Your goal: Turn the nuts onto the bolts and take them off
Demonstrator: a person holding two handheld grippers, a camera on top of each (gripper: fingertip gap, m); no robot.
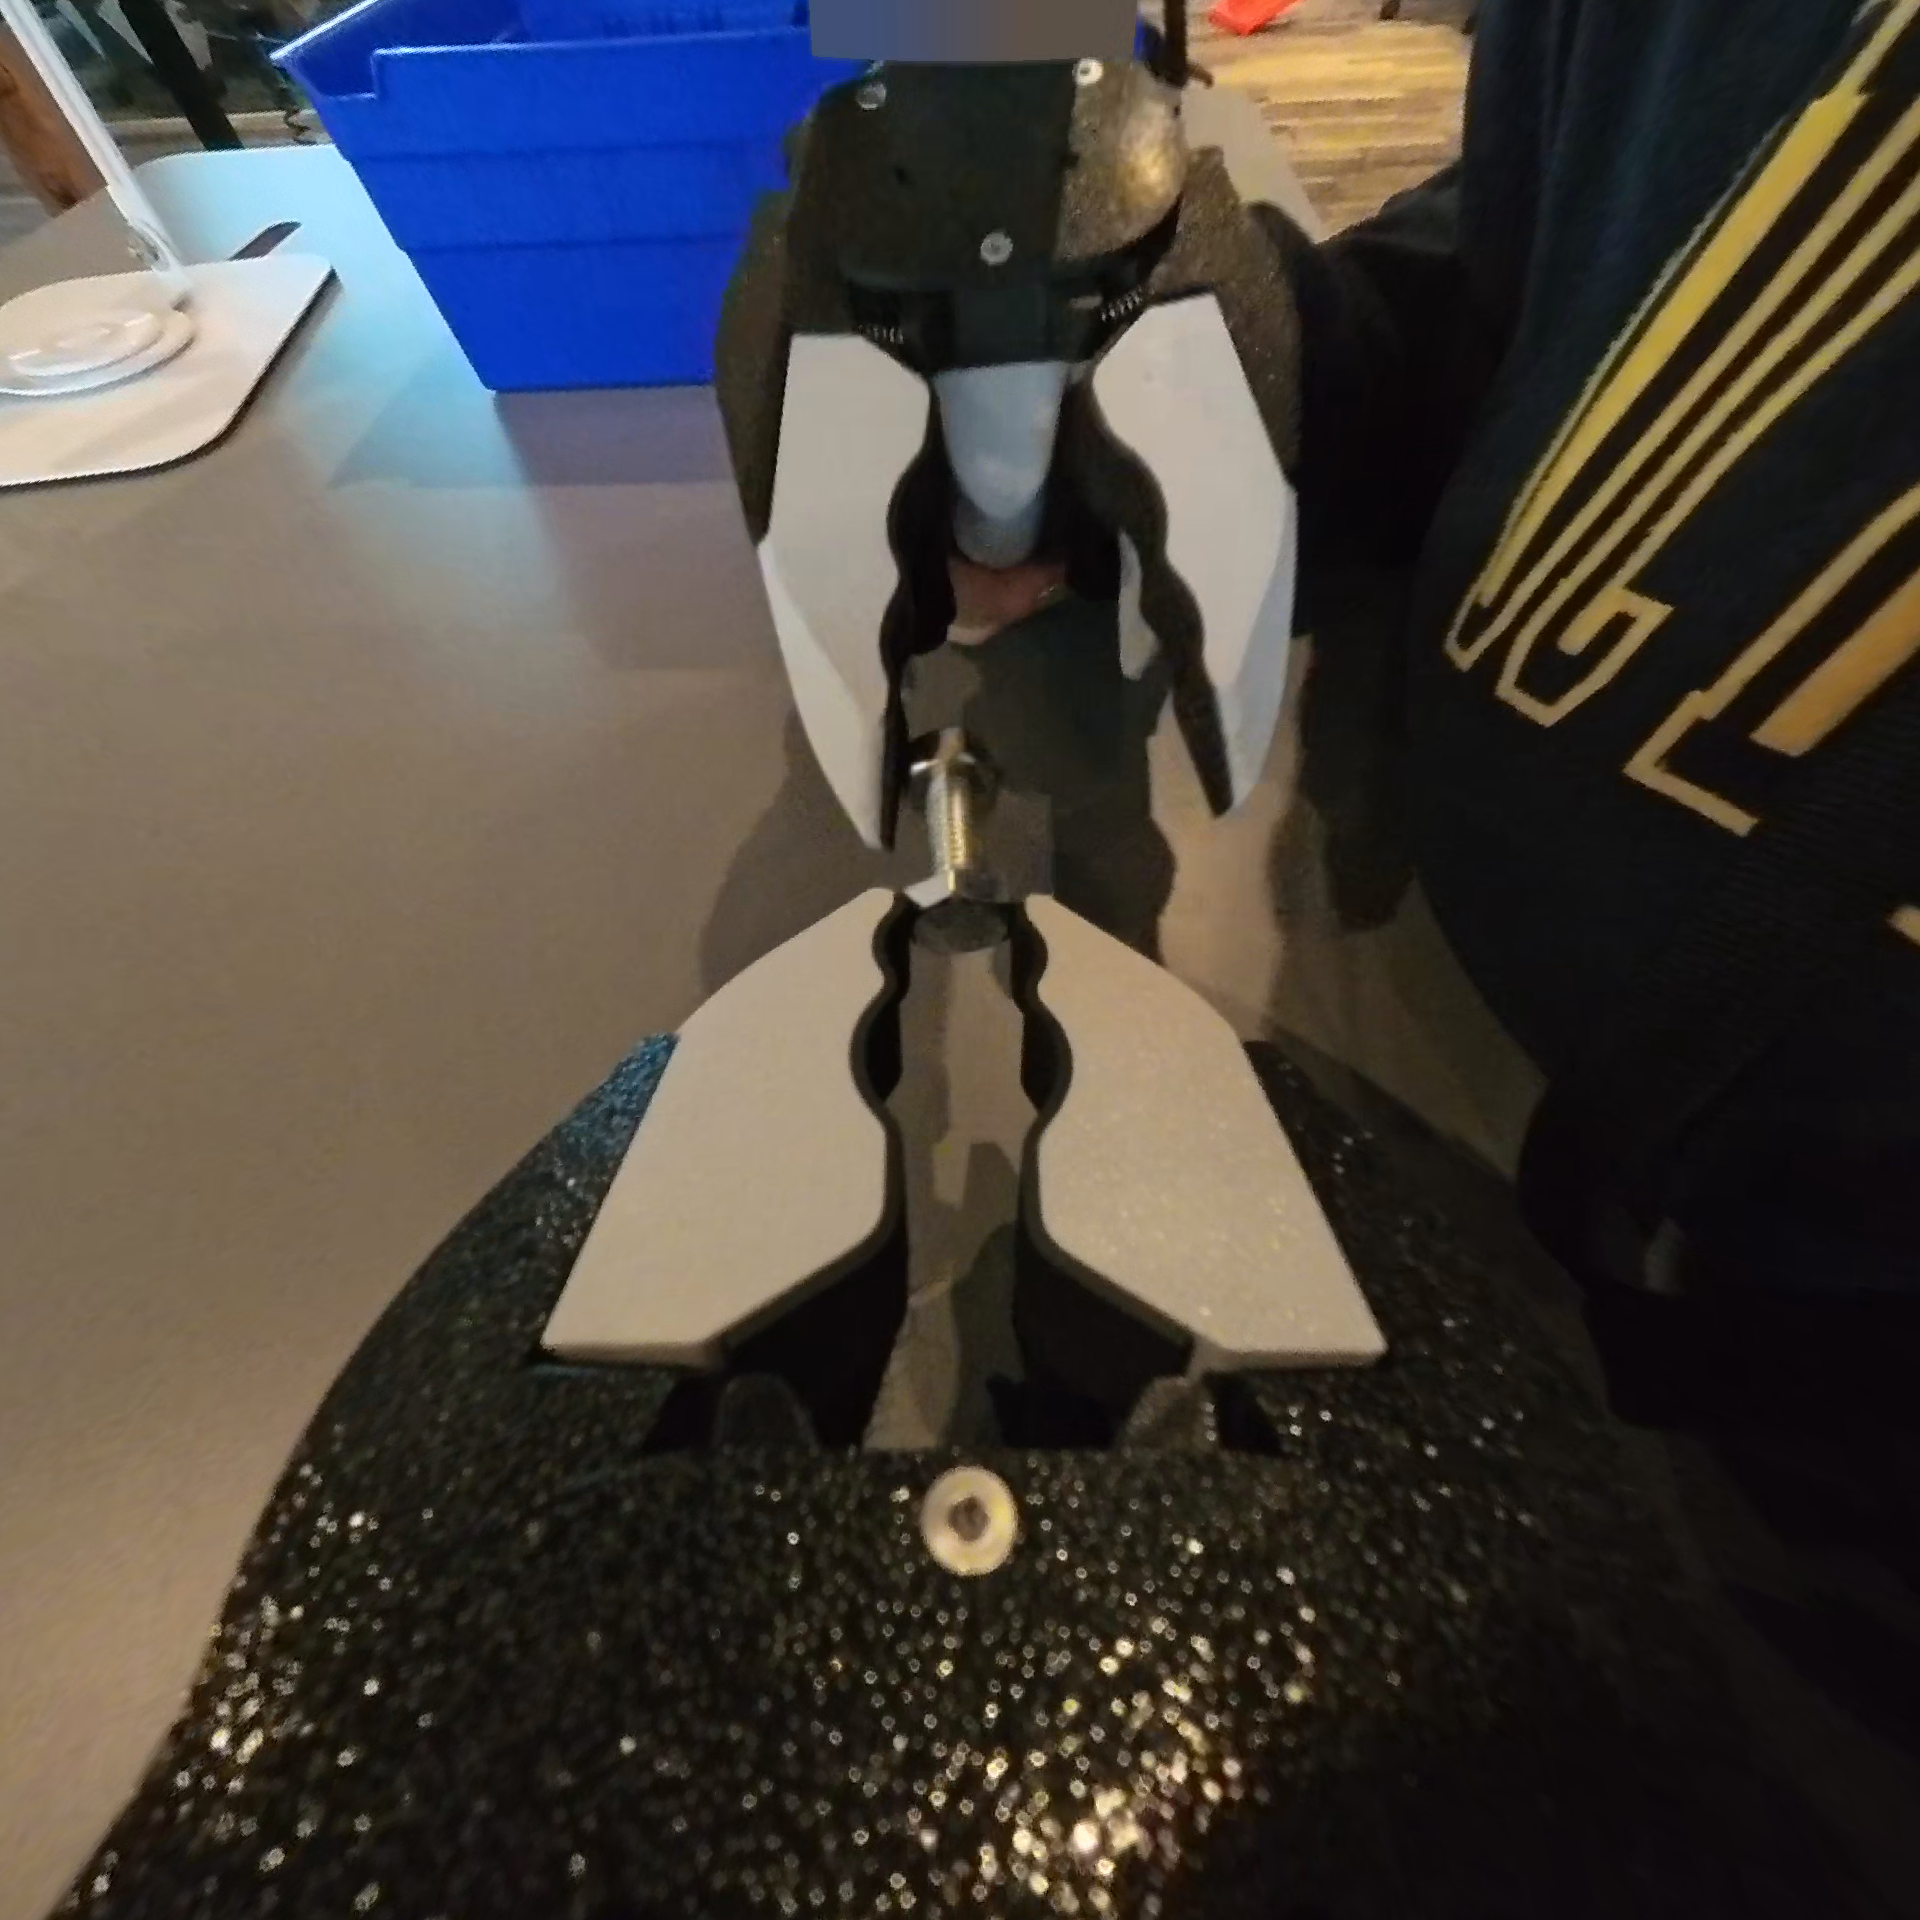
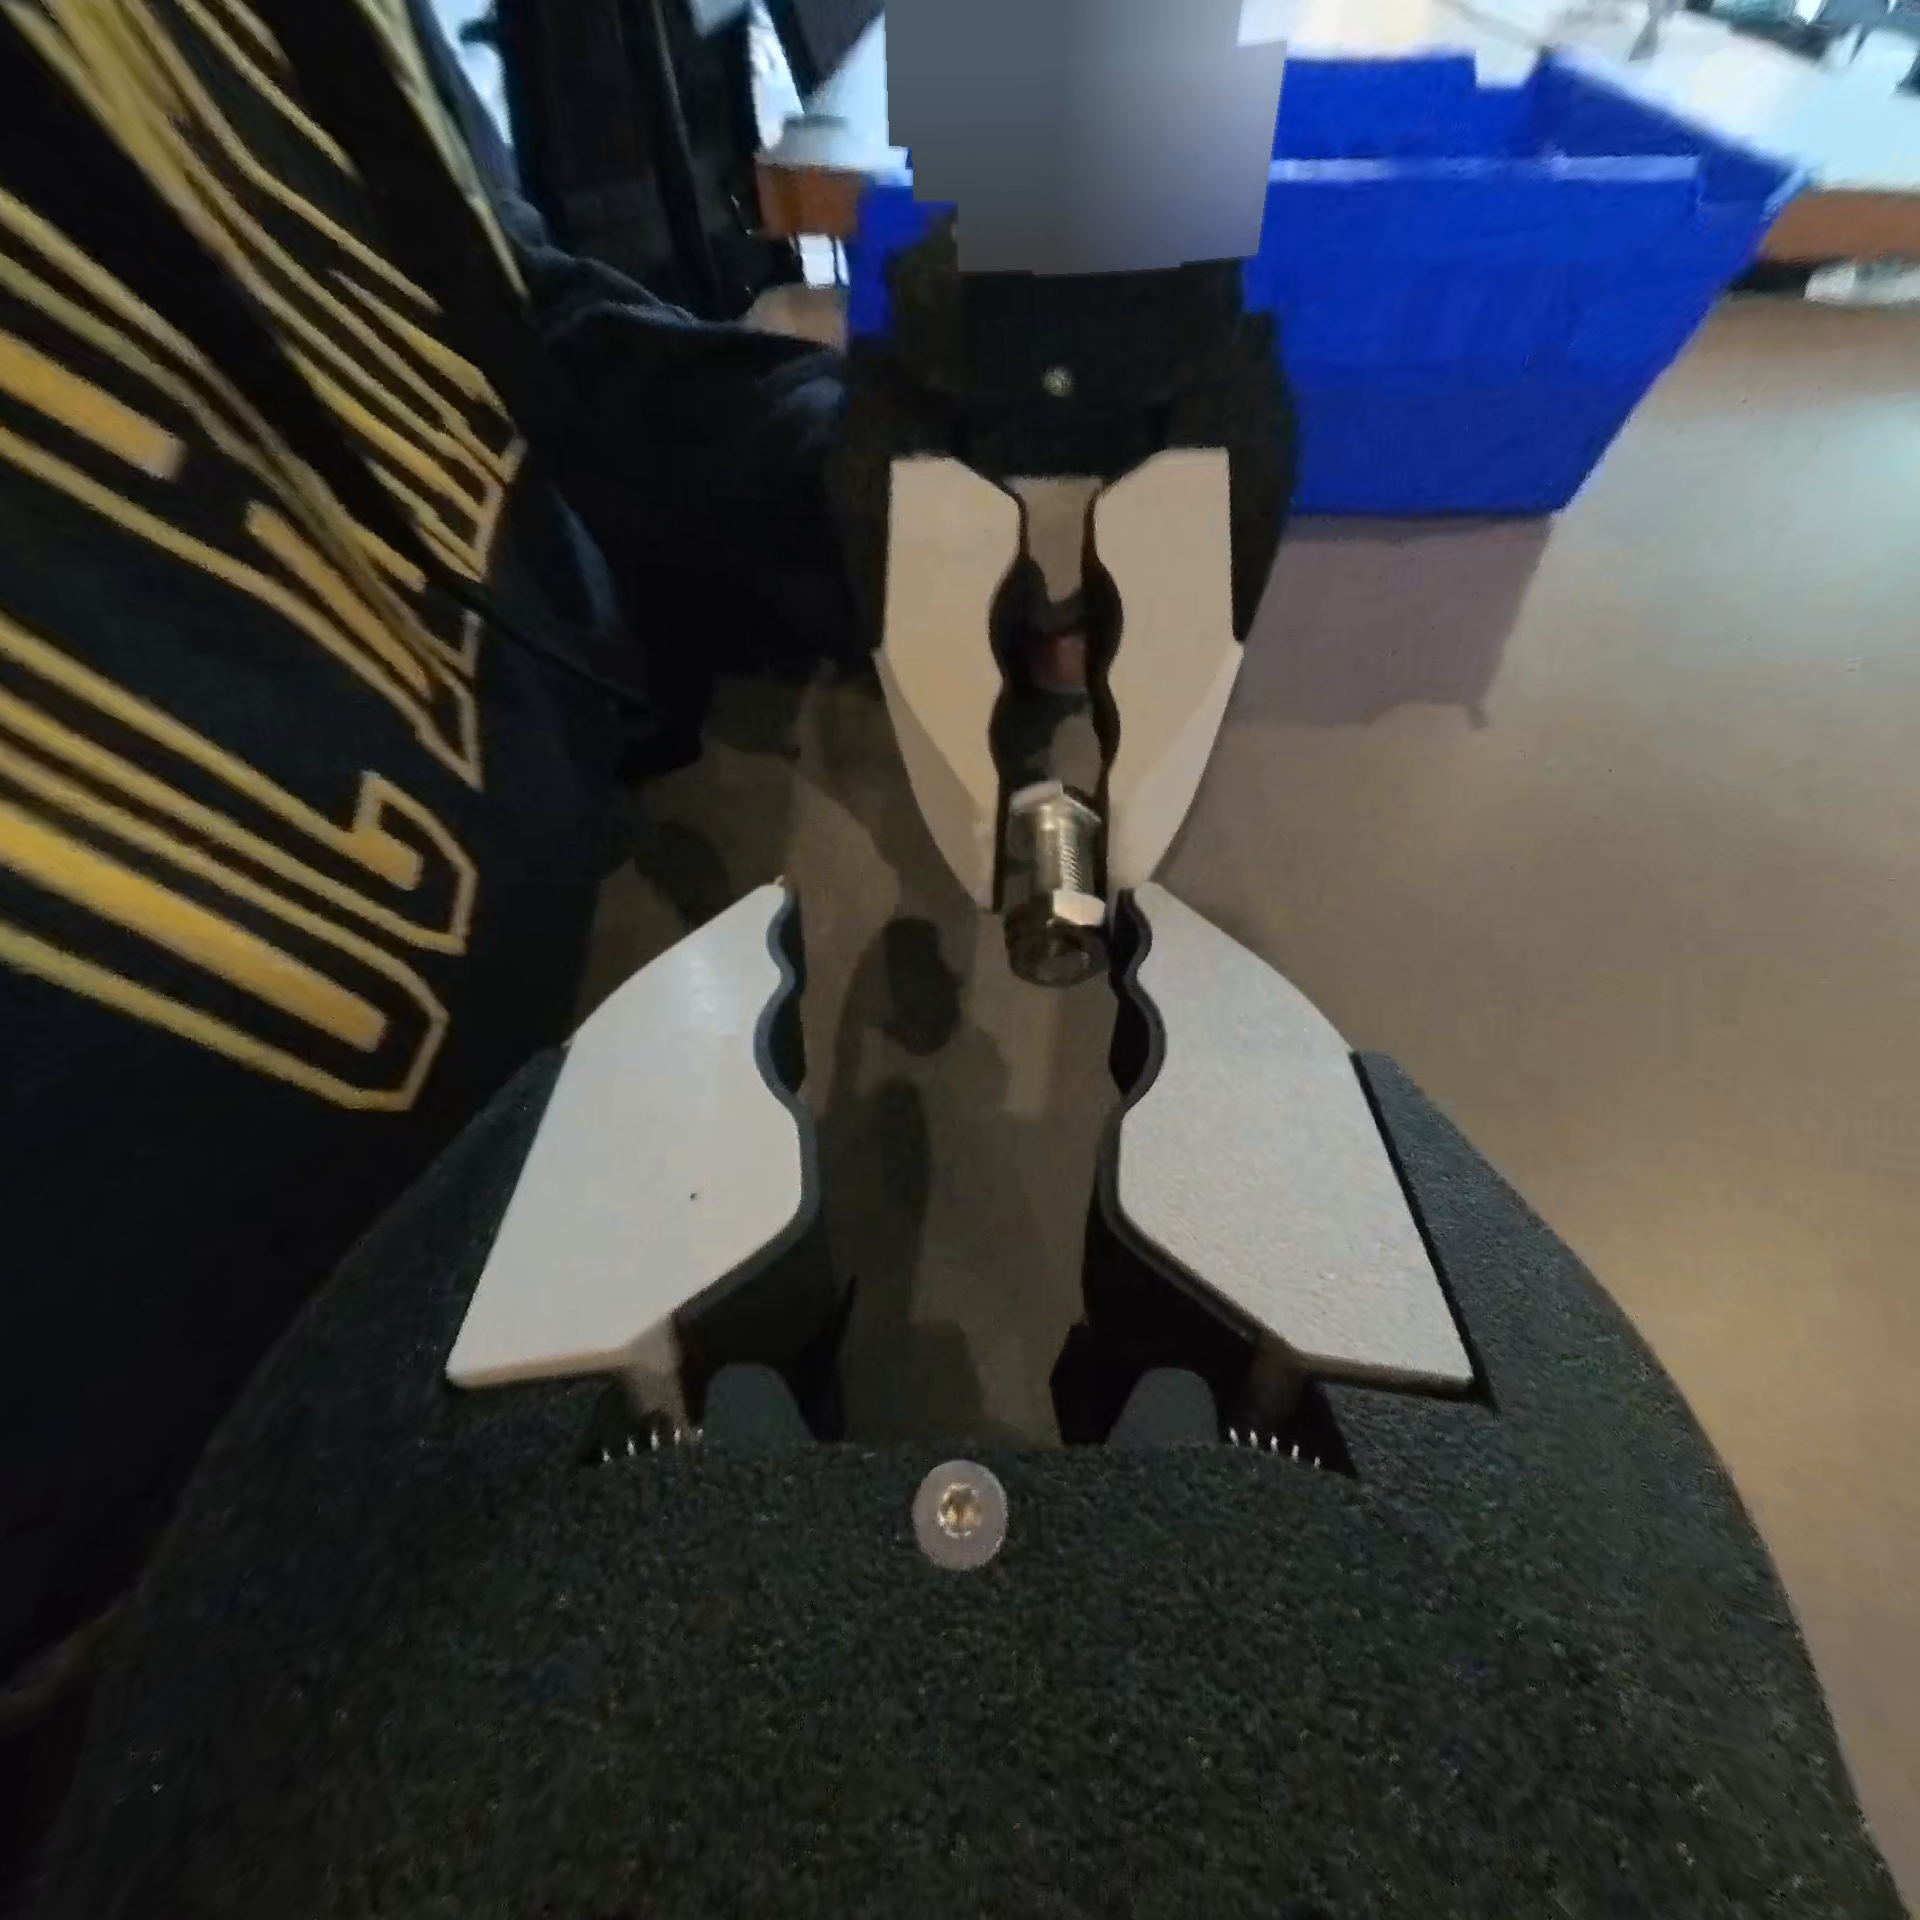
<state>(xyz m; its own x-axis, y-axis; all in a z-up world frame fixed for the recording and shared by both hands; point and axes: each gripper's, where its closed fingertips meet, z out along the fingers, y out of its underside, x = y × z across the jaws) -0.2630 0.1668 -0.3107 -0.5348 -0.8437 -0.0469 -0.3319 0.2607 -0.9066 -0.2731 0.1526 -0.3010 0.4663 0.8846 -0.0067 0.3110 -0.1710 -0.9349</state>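
A silver bolt (image 1: 954, 831) with a hex nut (image 1: 925, 774) on its thread is held in the air above the grey table (image 1: 312, 727). My left gripper (image 1: 961, 914) is shut on the head end of the bolt. The bolt points at my right gripper (image 1: 1049, 821), which faces it with its jaws wide open. In the right wrist view the bolt (image 2: 1049, 852) sticks out of the left gripper (image 2: 1055, 888), and the nut (image 2: 1065, 914) sits near the bolt's free end. My right gripper (image 2: 956, 899) is open around that end, with the nut close beside its right fingertip (image 2: 1138, 914).
A blue plastic bin (image 1: 582, 208) stands on the table behind the grippers; it also shows in the right wrist view (image 2: 1455, 312). A white stand base (image 1: 135, 353) lies at the far left. A person in a dark shirt with yellow print (image 1: 1662, 623) stands close by. Only a small space, under 4 cm, lies between the two pairs of fingers.
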